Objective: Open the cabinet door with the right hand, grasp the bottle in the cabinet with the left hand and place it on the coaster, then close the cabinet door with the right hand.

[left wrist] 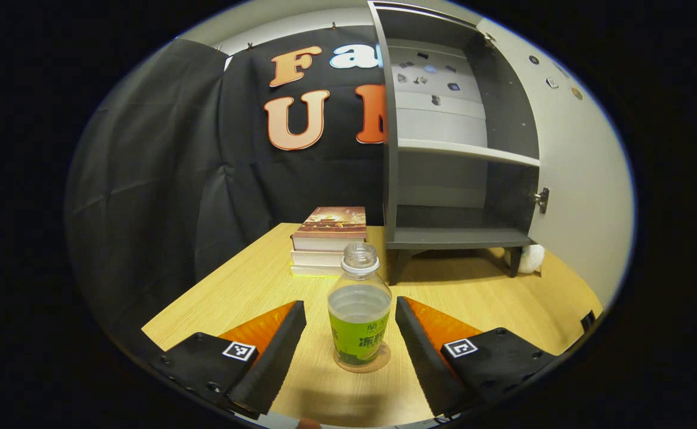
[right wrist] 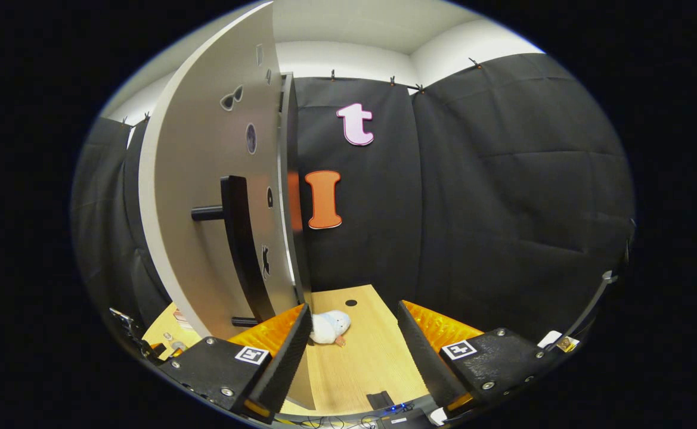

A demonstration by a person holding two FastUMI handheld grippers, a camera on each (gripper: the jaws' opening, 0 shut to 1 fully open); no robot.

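Standing upright on the coaster [left wrist: 362, 361], the bottle [left wrist: 359, 310] is seen in the left gripper view between the spread fingers of the left tool [left wrist: 350, 333], which is released and touches nothing. The bottle is uncapped, partly filled with clear liquid, and wrapped in a green label. Behind it on the table [left wrist: 247, 286], a stack of books [left wrist: 330, 241] is placed just beside the cabinet [left wrist: 461, 149], whose shelves are bare and whose door [left wrist: 575, 179] is swung wide. In the right gripper view, the right tool [right wrist: 353, 345] is likewise held open, grasping nothing, with the door [right wrist: 205, 196] and its dark handle [right wrist: 238, 244] close on its left side. A small white plush toy [right wrist: 329, 327] is seen lying on the table [right wrist: 372, 363] beyond the fingers.
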